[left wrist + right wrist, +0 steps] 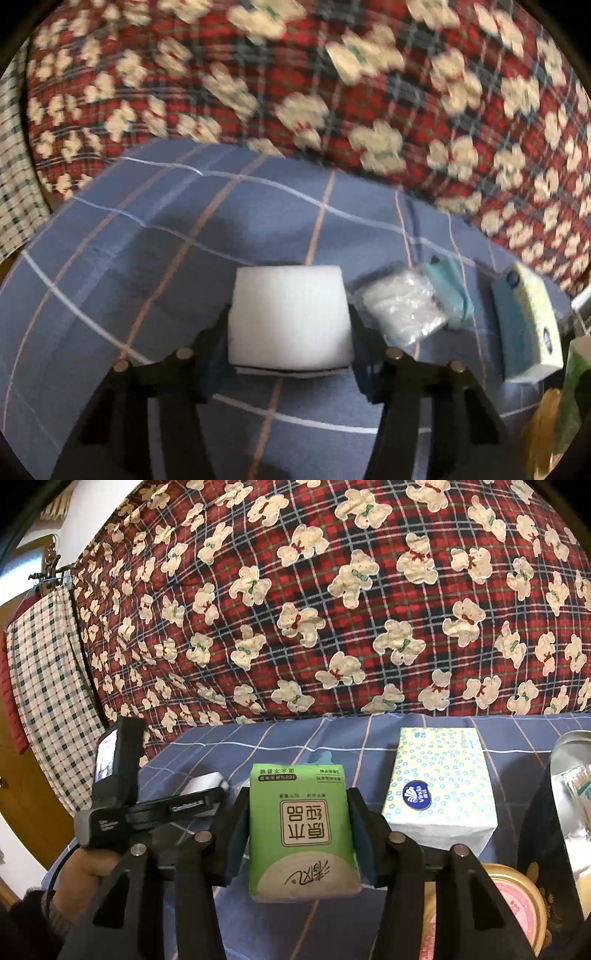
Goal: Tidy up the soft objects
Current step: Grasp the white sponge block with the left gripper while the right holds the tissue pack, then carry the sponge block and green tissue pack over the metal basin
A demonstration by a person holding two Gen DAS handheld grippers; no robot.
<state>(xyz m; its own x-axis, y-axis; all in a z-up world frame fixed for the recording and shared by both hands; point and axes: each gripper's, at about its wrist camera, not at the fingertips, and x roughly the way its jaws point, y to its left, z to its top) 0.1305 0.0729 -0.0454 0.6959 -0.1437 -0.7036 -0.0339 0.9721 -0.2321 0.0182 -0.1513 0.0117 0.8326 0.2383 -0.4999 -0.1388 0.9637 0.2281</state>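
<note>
While a red plaid bear-print quilt (332, 602) fills the background, two handheld grippers are seen working over a blue checked bedsheet (155, 258). The left gripper (290, 332) is clamped on a white foam block (290, 317), fingers pressed against both its sides, w/ the block held just above the sheet. To the right of the foam block, a clear plastic bag (402, 310) of white items lies on the sheet, touching a teal packet (450, 291) on its far side; further right, a dotted tissue pack w/ blue logo (528, 325) is seen resting on the sheet. The right gripper (299, 834) is closed on a green tissue pack (301, 834), pads tight on both sides, printing upside down to the camera. Right of the green pack, apart from it, the dotted tissue pack (439, 790) lies flat. A gold-rimmed round lid (517, 904) is seen below-right of that pack, partly hidden by a finger. Left of the green pack, the other gripper's camera unit (147, 808) is visible, held in a hand (85, 871). A green-white checked cloth (44, 686) hangs at far left.
</note>
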